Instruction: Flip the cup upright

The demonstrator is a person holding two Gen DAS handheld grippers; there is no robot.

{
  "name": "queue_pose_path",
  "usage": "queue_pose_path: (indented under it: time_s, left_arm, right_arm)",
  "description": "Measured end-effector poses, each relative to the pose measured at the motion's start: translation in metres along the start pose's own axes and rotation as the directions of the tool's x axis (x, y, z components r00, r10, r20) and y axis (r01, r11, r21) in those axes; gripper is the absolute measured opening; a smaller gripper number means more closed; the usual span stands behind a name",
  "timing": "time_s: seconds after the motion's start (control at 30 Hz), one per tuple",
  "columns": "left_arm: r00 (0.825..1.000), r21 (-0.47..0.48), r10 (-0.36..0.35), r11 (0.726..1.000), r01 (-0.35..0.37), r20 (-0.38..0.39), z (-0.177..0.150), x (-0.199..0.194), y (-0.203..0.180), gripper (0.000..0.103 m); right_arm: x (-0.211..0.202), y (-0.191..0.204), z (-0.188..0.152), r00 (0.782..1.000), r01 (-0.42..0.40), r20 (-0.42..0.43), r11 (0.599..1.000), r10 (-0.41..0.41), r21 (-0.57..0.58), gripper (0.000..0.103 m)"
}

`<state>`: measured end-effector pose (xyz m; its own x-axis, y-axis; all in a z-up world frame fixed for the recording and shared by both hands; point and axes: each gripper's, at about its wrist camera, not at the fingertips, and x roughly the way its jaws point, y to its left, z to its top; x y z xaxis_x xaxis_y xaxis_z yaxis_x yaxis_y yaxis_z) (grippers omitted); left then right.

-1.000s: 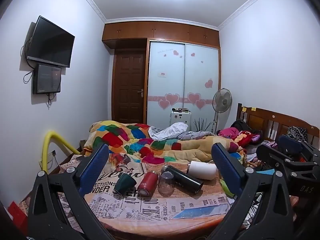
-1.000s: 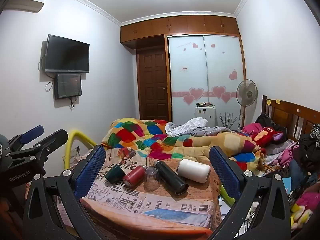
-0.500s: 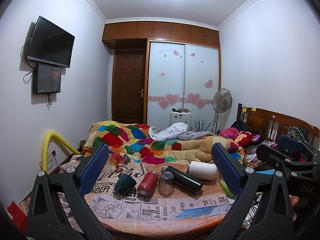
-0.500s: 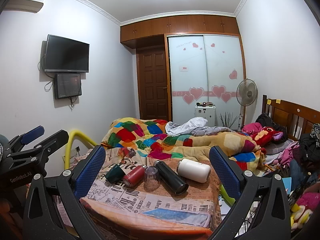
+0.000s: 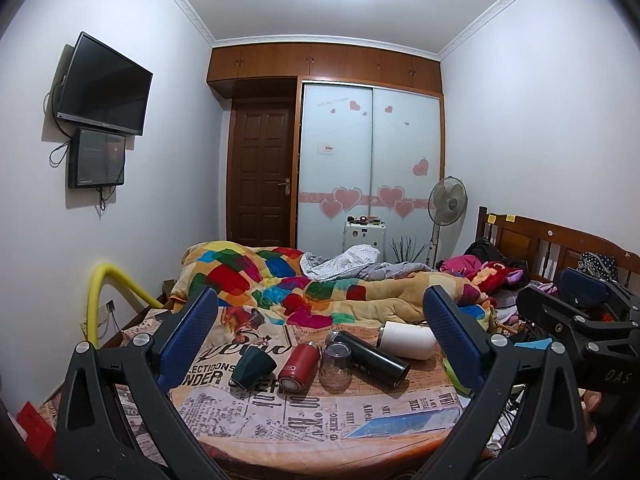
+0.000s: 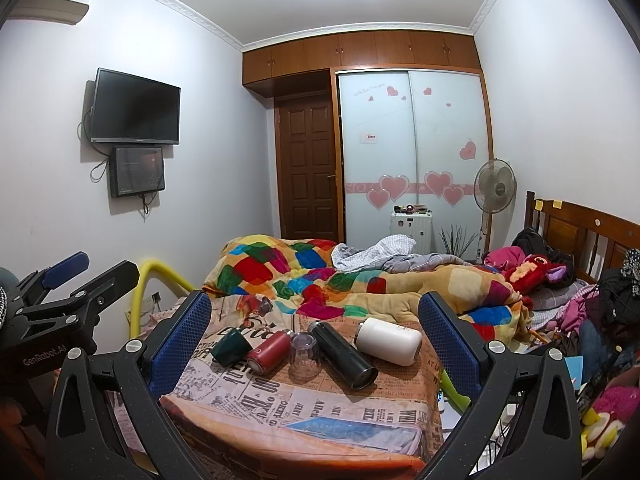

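Cup [image 5: 335, 367], clear, inverted on the newspaper-covered bench [image 5: 360, 416] between red flask [image 5: 299, 366] and black flask [image 5: 370, 356]. Left view: left claw [image 5: 320, 340] wide open, empty. Right view: cup [image 6: 305, 355]; right claw [image 6: 314, 344] likewise agape, empty. Probably light, slippery, fragile: grip mid-wall.
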<state>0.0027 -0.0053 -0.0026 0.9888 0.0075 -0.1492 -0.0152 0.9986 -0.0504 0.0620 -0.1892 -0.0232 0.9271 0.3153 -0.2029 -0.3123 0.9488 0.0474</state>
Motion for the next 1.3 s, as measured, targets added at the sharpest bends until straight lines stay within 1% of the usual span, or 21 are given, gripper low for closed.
queue_pose_path:
  time_s: [1.3]
  left_arm:
    - [1.0,-0.006,0.011,1.0,-0.011,-0.014,-0.0035,0.005,0.0019,0.103]
  right_arm:
    - [0.0026,0.0017,-0.0001,1.0,0.0,-0.003,1.0,0.0,-0.005,0.103]
